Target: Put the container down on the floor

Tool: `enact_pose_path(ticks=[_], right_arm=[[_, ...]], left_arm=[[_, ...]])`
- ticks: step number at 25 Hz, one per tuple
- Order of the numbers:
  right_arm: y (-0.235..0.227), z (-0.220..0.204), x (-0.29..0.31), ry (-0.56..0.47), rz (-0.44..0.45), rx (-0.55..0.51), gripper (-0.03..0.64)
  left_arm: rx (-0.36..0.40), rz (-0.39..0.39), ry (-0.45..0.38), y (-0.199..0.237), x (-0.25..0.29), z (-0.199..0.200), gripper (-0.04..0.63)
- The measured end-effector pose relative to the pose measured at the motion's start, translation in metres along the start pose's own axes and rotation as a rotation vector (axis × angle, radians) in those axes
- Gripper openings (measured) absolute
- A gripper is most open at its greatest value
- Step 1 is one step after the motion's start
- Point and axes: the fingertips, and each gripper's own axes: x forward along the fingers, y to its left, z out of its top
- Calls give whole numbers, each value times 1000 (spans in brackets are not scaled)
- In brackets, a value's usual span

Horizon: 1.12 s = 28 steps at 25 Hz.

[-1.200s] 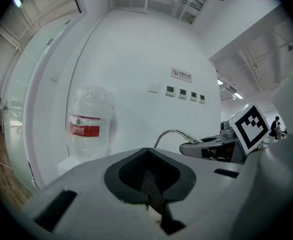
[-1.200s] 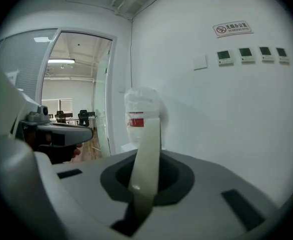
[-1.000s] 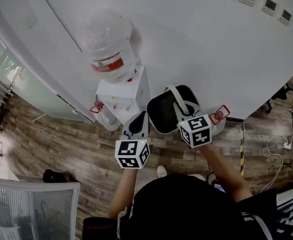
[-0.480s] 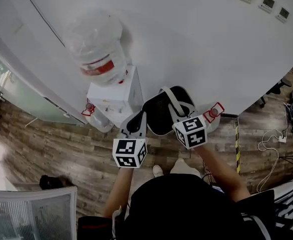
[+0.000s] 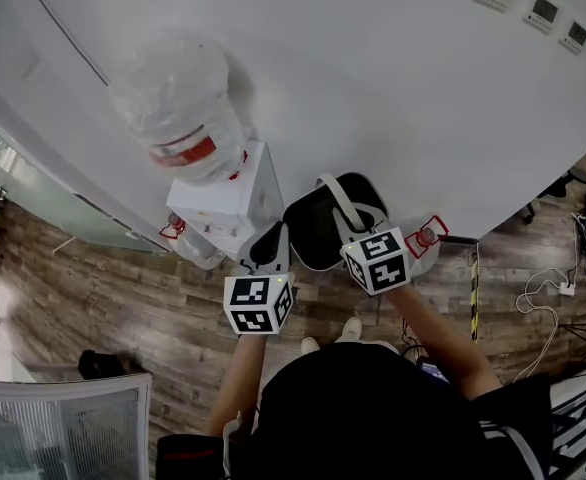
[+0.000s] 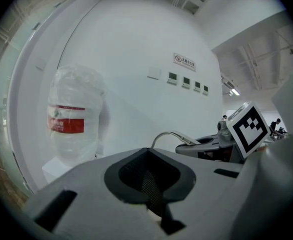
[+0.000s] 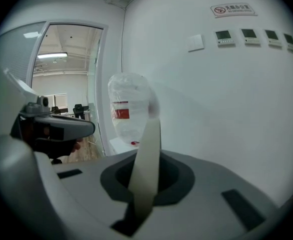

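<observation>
Container (image 5: 318, 230) hangs between both grippers: left gripper (image 5: 271, 253) seemingly clenched on its mesh rim (image 6: 147, 183), right gripper (image 5: 349, 218) clenched on its handle (image 7: 145, 156).

Water dispenser (image 5: 228, 203) and wall (image 5: 393, 88) close beyond container (image 5: 318, 226); open floor (image 5: 103, 298) leftward.

No wording is legible: the wall sign (image 7: 231, 9) with its red prohibition symbol, the water bottle's red label (image 6: 65, 126) and the wall panels' displays (image 7: 223, 35) are all too small to read.
</observation>
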Motion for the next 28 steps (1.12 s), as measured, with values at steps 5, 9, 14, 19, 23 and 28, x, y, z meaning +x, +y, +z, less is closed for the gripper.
enact_pose_path(ticks=[5,9,14,19,23,28], right_arm=[[-22,-3,11,1,31,10,31],[-39,-5,18,2,53,18,31],[-58,-11,24,4,79,29,31],[-72,-19,30,16,98,42,31],[-78,-25,36,25,108,55,31],[-84,-31,43,40,107,76,31]], left_arm=[[1,18,19,-9,27,-5,17],[-4,35,39,-17,47,-9,17],[-15,54,43,-30,65,-10,17],[-24,83,53,-37,73,-17,17],[-41,101,75,-35,76,-25,17],[-49,97,92,-34,86,-30,17]])
